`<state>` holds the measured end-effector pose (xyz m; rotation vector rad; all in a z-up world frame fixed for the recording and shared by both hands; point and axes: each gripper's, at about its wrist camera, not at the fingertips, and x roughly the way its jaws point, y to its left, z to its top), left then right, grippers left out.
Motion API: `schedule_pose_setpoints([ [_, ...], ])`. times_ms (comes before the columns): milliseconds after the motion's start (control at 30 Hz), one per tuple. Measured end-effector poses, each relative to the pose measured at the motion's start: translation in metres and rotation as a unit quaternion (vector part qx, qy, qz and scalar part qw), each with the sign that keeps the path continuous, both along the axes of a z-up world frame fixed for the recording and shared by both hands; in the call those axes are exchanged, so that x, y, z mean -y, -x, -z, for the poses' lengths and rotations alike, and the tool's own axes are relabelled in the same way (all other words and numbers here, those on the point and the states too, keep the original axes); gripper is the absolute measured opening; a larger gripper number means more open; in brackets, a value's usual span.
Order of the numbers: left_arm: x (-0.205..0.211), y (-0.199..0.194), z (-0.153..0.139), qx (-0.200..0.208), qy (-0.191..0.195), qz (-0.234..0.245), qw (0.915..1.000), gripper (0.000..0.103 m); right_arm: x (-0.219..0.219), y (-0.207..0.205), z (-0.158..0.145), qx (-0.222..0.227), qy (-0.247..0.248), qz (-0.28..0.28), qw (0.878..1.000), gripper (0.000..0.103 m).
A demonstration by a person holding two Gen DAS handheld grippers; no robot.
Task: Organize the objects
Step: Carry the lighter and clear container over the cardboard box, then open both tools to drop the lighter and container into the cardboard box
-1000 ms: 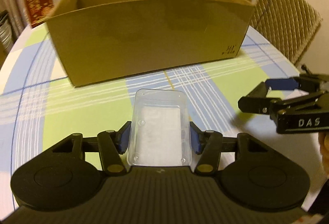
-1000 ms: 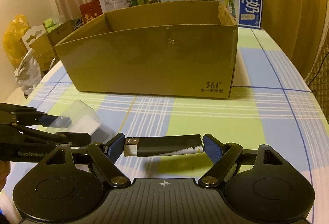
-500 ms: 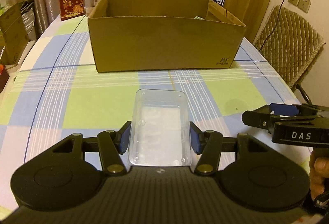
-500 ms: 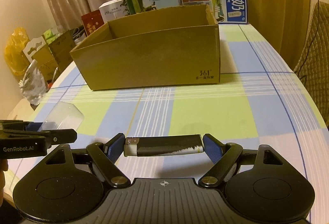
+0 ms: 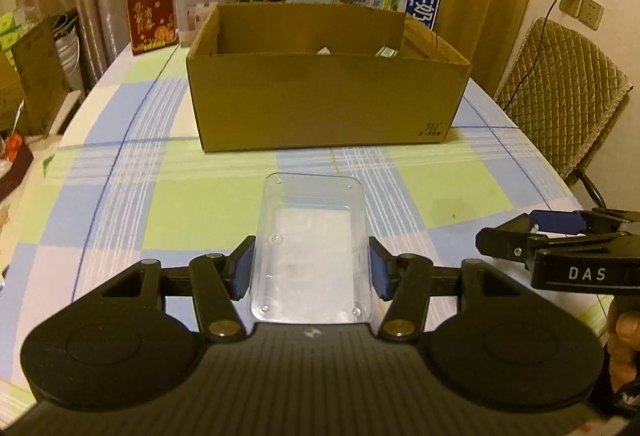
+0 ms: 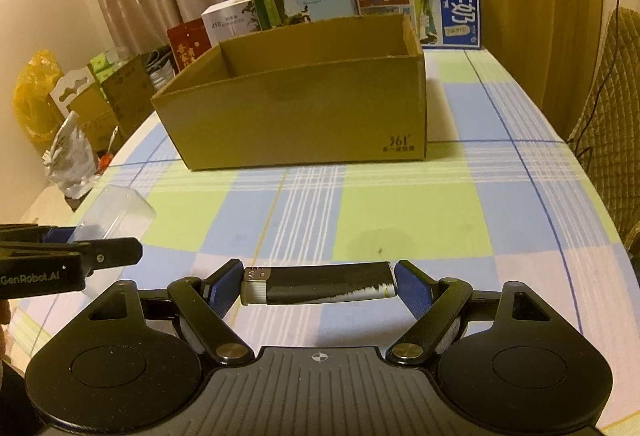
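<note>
Both grippers have pulled back from the cardboard box (image 5: 326, 98), which now sits farther off. Left gripper (image 5: 311, 268) clamps a clear plastic tray (image 5: 310, 248) by its sides; right gripper (image 6: 319, 282) pinches a dark flat packet (image 6: 318, 283) endwise, both above the checked tablecloth (image 6: 412, 212). Nothing blocks the way to the box; cartons (image 6: 416, 0) stand behind it.

The left gripper (image 5: 311, 268) sits low at centre frame, its blue pads clamped on a clear plastic tray (image 5: 311, 248). The right gripper (image 6: 319, 282), also low centre, pinches a dark flat packet (image 6: 320, 283) endwise, held level.
</note>
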<state>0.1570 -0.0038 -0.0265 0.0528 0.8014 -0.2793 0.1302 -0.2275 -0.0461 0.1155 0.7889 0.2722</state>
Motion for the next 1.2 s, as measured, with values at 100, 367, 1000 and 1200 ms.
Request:
schedule_pose_setpoints([
  [100, 0.001, -0.005, -0.008, 0.007, -0.001, 0.005, 1.0000, 0.051, 0.000, -0.004, -0.010, 0.007, 0.006, -0.004, 1.000, 0.079],
  [367, 0.000, -0.048, -0.042, 0.023, 0.000, 0.021, 0.9995, 0.051, 0.002, -0.051, -0.062, 0.043, -0.006, -0.004, 0.999, 0.079],
  [1000, 0.027, -0.229, -0.062, 0.032, -0.023, 0.037, 0.9985, 0.052, 0.001, -0.233, -0.079, 0.035, -0.027, 0.010, 0.999, 0.079],
  [1200, 0.024, -0.250, -0.047, 0.043, -0.021, 0.014, 0.9987, 0.089, 0.013, -0.256, -0.065, 0.037, -0.068, 0.027, 0.997, 0.099],
])
